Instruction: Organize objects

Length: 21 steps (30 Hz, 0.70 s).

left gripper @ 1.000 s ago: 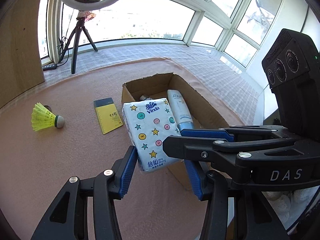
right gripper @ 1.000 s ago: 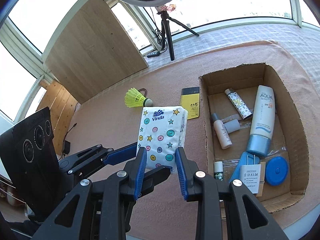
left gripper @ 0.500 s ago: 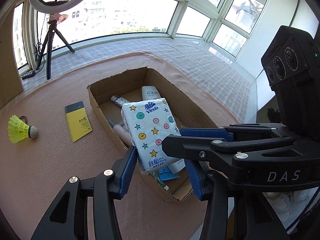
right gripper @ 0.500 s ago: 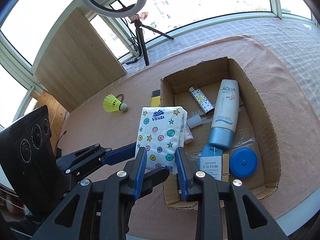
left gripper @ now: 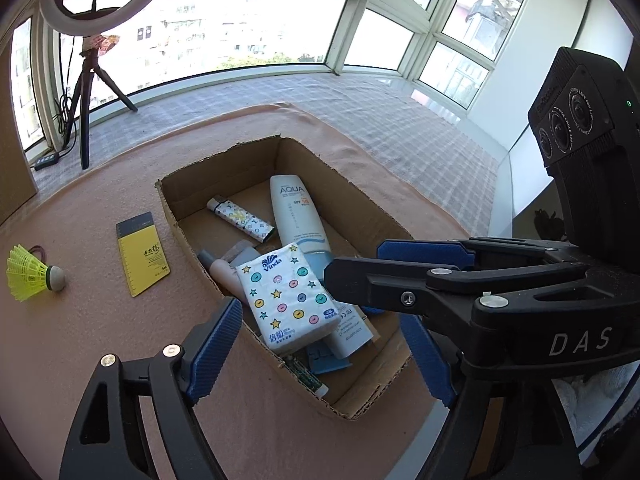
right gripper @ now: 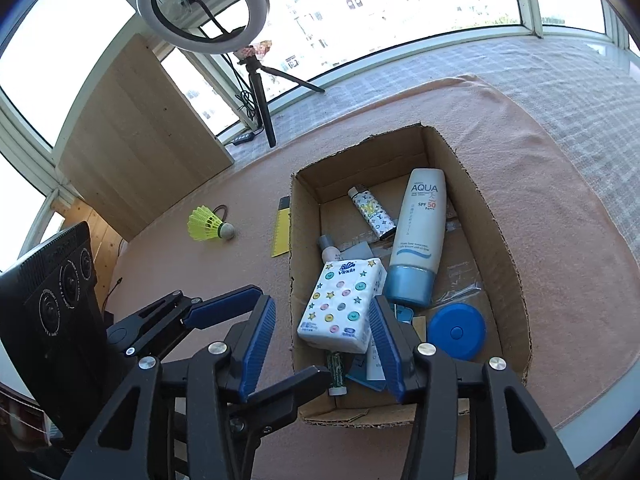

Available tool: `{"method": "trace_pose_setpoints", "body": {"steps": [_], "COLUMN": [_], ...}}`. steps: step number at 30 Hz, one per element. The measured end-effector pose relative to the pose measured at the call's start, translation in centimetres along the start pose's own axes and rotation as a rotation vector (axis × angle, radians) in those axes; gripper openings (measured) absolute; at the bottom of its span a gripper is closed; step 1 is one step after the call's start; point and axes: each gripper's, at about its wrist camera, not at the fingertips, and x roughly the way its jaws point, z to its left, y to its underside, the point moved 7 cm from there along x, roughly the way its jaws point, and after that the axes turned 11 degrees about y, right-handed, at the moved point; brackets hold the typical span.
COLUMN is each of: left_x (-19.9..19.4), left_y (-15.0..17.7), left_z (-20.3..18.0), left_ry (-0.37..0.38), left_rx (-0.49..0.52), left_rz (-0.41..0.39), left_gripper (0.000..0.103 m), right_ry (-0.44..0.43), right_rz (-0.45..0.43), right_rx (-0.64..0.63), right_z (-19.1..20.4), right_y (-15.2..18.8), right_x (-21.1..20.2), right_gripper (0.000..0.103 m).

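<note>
The star-and-dot tissue pack (left gripper: 288,296) (right gripper: 340,304) lies tilted inside the cardboard box (left gripper: 236,164) (right gripper: 360,160), resting on the items beneath it. My left gripper (left gripper: 320,354) hangs over the box's near left wall; its jaws are opening and its blue pads stand clear of the pack. My right gripper (right gripper: 322,344) is over the same spot, its jaws opening too, with the pack lying lower down between them and neither pad pressing on it. Each gripper also shows from the side in the other's view.
In the box lie a white AQUA tube (right gripper: 418,232), a patterned lighter (right gripper: 372,216), a blue round case (right gripper: 456,330) and small bottles. On the pink mat to the left are a yellow notebook (left gripper: 142,254) and a yellow shuttlecock (left gripper: 32,276). A ring-light tripod (right gripper: 260,92) stands behind.
Both grippers carried the tissue pack from above the mat to over the box. Their jaws then spread, and the pack dropped out of them into the box.
</note>
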Motion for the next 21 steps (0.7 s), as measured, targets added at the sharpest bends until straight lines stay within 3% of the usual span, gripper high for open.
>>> {"method": "trace_pose_setpoints", "body": {"steps": [10,21], "left_x": [-0.7,-3.1], "left_y": [0.7,1.6], "left_z": [0.2,3.7], "left_ry": [-0.007,-0.060], "left_rx": [0.014,-0.044], "left_rz": [0.006,-0.013], "left_gripper": [0.084,0.084], "right_ry": [-0.011,-0.009], "right_rz": [0.008,0.009], "right_rx": [0.001,0.004], "right_z": [0.3,1.2], "right_y": [0.0,0.0], "right_x": [0.4,0.7], "right_gripper": [0.051,0.051]}}
